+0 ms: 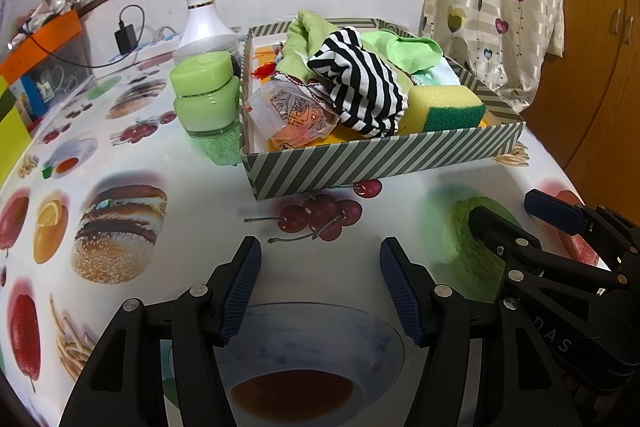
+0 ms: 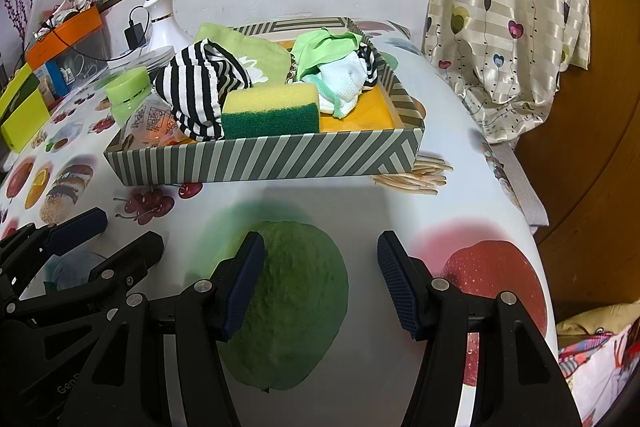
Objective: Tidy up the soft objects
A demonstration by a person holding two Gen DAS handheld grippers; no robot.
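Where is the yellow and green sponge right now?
The sponge lies inside the striped box, against its near wall, beside the black-and-white striped cloth on its left.

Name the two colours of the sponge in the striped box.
Yellow sponge, dark green scouring side; right wrist view.

Grey-striped box [image 2: 264, 159], black-and-white striped cloth [image 2: 196, 83], yellow-green sponge [image 2: 270, 109].

Readable text from my two wrist feeds

I read "DAS" on the right gripper [image 1: 556, 223] body at the left feed's right edge, and "Gen" on the left gripper [image 2: 112, 229] body at the right feed's lower left. The snack packet [image 1: 294, 115] in the striped box's [image 1: 360, 163] near-left corner carries printed characters I cannot make out.
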